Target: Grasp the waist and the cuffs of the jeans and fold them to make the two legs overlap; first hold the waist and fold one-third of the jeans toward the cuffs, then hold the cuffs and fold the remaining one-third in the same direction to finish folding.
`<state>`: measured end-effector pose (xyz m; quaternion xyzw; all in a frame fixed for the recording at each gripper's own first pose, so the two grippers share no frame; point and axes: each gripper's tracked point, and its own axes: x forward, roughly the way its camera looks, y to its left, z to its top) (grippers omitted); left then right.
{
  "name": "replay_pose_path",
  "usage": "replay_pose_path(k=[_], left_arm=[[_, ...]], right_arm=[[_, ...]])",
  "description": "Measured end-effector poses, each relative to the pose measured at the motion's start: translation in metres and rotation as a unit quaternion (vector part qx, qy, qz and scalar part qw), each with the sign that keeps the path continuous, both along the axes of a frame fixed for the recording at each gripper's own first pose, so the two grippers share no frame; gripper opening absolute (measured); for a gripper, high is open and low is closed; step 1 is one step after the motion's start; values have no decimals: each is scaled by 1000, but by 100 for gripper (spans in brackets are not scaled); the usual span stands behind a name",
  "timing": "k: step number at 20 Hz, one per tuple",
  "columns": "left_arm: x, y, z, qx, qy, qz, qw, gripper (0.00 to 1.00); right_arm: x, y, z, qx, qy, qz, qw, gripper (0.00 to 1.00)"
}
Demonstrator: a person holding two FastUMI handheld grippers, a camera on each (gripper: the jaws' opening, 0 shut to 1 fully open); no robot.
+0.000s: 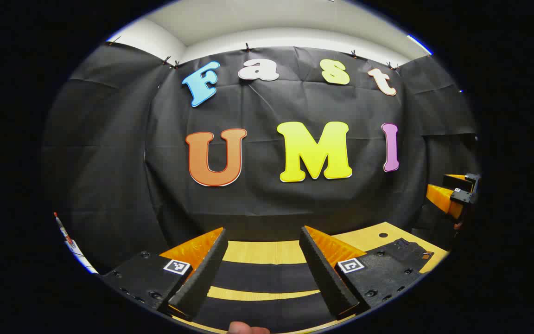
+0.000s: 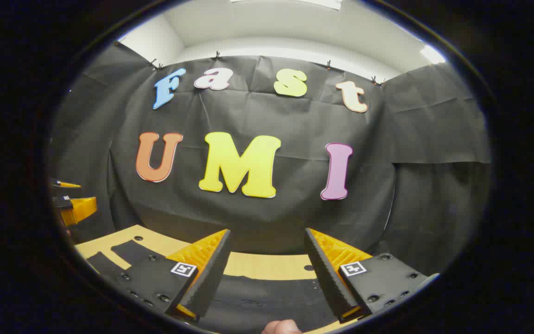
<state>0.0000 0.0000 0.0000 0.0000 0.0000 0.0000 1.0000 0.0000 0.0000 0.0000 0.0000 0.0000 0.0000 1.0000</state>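
- The left gripper [image 1: 263, 266] is held level above the wooden table [image 1: 257, 252], released, jaws spread wide with nothing between them.
- The right gripper [image 2: 267, 269] is likewise spread and empty, level above the same table [image 2: 267, 266], facing the black cloth wall [image 2: 257, 111].
- The jeans [image 1: 262, 277] appear to be the dark fabric lying on the table below and ahead of the left gripper's fingers; pale strips of table show between dark bands. In the right gripper view the same dark cloth [image 2: 267, 294] lies under the fingers. Waist and cuffs cannot be told apart from here.
- At the right edge of the left gripper view the other gripper [image 1: 454, 195] hangs beside the table; it is the one at the left edge of the right gripper view.
- Judgement: nothing is grasped yet, so the step in hand is the first reach for waist and cuffs.
- To do it well, tip both grippers down toward the table so the fabric edge comes into sight, go low and catch both layers at the hem, and close only when cloth sits deep between the fingers.
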Motion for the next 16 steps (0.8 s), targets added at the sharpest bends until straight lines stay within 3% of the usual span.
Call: replay_pose_path(k=[16], left_arm=[[17, 4, -7, -3, 9, 11, 1000, 99]], right_arm=[[13, -21, -5, 9, 13, -20, 1000, 96]])
